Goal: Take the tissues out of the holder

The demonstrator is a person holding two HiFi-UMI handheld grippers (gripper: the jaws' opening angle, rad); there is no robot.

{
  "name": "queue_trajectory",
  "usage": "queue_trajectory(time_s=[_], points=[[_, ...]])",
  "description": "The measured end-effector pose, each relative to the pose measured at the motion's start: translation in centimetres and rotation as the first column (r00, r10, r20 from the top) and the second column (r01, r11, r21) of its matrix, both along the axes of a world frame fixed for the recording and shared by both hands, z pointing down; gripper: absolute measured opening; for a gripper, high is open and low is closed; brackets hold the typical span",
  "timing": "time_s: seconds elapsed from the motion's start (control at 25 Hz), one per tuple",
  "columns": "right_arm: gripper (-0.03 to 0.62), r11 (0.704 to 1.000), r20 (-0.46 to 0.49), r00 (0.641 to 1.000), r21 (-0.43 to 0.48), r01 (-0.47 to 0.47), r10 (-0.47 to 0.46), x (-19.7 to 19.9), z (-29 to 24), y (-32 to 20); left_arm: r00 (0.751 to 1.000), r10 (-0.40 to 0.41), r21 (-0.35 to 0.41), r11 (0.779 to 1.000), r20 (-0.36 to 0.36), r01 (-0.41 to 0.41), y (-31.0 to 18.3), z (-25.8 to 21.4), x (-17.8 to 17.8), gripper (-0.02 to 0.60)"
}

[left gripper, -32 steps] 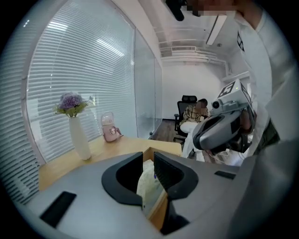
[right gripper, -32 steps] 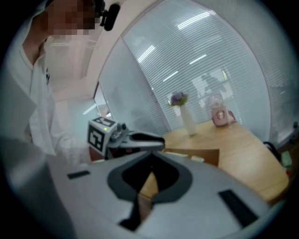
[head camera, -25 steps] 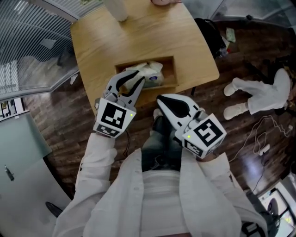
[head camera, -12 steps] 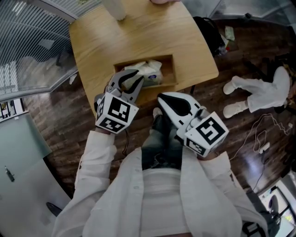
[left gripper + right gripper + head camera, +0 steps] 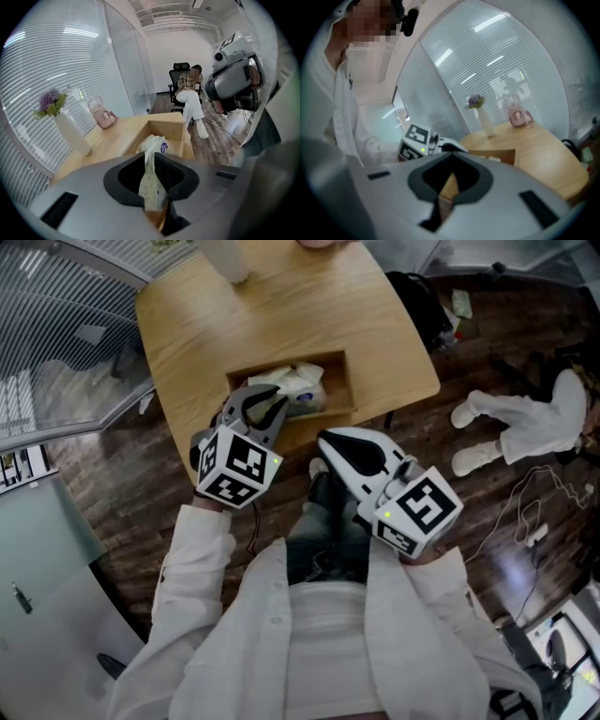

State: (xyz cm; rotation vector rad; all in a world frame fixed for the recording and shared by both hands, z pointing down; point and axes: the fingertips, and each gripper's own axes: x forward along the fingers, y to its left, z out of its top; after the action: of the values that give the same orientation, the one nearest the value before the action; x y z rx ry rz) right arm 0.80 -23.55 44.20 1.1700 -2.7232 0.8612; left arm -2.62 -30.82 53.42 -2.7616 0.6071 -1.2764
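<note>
Left gripper (image 5: 270,399), held farther out, pinches a tissue (image 5: 151,185). Right gripper (image 5: 328,442) hangs nearer, jaws together, empty.

Looked like an office: walled by tall glass partitions with white horizontal blinds (image 5: 61,61), furnished with a black swivel office chair (image 5: 180,67) and a light wooden table (image 5: 281,306), floored in dark wood planks (image 5: 141,493).

The table (image 5: 234,324) is pale wood, smooth and matt, and the holder (image 5: 349,390) on it is the same bare wood. The tissues (image 5: 152,183) are soft, faintly embossed paper. The left gripper (image 5: 149,157) and right gripper (image 5: 325,440) have smooth grey plastic shells, matt black inside the jaws. The floor (image 5: 122,484) is dark wood planks with a slight sheen. The sleeve (image 5: 202,568) is white cloth.
</note>
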Motion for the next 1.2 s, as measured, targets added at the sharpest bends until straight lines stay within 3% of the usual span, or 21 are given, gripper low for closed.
queue_trajectory(time_s=[0.28,0.44,0.92,1.2], points=[[0.011,1.000,-0.004,1.000,0.007,-0.001,0.001,0.0,0.0,-0.1,0.999,0.029,0.032,0.999,0.040,-0.031,0.0,0.2,0.0,0.065],[0.011,1.000,-0.001,1.000,0.011,0.000,0.000,0.0,-0.2,-0.4,0.998,0.046,0.046,0.998,0.045,-0.048,0.1,0.3,0.2,0.011],[0.011,1.000,-0.007,1.000,0.023,0.015,-0.015,-0.2,-0.6,-0.4,0.999,0.001,0.022,1.000,-0.036,0.000,0.2,-1.0,0.1,0.008],[0.011,0.999,-0.028,0.999,0.026,0.019,-0.018,0.2,-0.6,-0.1,1.000,-0.006,0.080,0.997,-0.016,0.007,0.4,-2.1,0.1,0.008]])
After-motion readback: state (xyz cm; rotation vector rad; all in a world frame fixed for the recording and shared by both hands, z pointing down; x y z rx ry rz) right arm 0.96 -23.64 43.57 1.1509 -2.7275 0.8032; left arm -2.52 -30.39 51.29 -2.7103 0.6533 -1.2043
